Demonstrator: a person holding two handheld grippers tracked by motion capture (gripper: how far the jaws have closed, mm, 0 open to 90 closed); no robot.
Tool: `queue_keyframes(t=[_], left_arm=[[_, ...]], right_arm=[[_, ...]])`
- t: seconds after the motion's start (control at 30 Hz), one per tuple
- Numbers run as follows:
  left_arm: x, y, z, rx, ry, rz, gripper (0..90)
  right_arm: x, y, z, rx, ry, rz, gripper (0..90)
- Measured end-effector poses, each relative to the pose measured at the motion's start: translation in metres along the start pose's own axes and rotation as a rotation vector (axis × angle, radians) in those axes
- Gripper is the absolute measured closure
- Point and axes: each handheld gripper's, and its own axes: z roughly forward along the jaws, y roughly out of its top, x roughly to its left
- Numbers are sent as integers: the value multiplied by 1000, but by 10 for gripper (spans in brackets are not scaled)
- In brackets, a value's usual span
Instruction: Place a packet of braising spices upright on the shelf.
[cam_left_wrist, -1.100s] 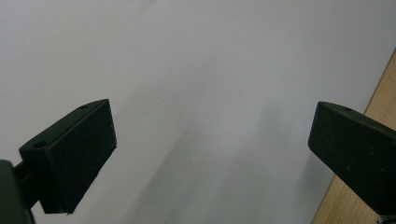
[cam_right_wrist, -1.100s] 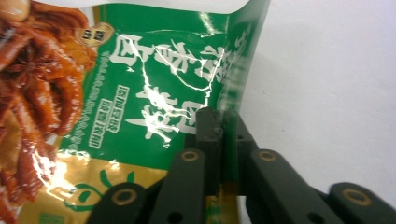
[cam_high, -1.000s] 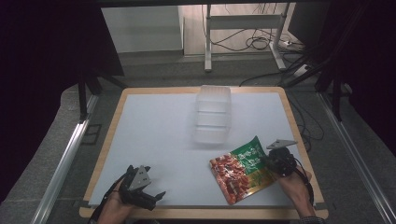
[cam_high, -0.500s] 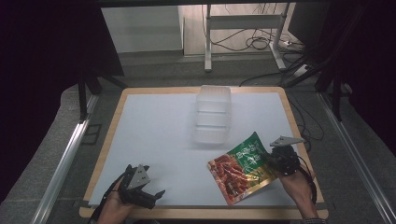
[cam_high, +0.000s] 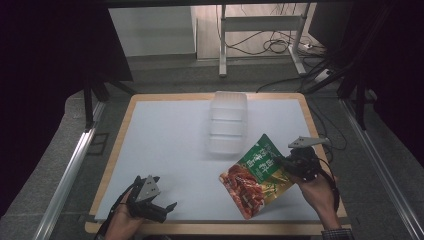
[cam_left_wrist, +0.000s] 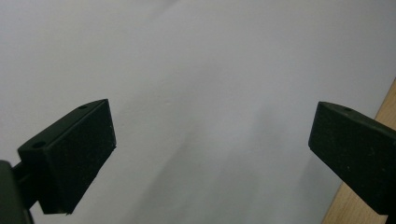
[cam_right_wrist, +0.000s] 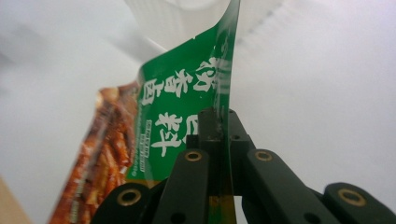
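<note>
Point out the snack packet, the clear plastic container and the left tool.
snack packet (cam_high: 256, 176), high view, middle of its printed face.
clear plastic container (cam_high: 228, 122), high view, centre of its top.
left tool (cam_high: 162, 211), high view, between its open jaws.

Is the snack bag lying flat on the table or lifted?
Lifted. The right gripper is shut on the bag at its green edge, and the bag hangs tilted above the table.

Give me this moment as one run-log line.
right hand-held gripper: shut on snack packet, lifted off table | left hand-held gripper: open, idle over table | clear container: untouched
</note>
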Motion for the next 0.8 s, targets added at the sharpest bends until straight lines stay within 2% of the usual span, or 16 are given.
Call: queue_keyframes(t=[0.57, 0.8], left_arm=[[0, 1, 0, 4, 2, 10, 5], [-1, 1, 1, 9, 3, 15, 5]], right_arm=[[28, 43, -28, -77, 127, -85, 891], [40, 58, -36, -75, 132, -141, 892]])
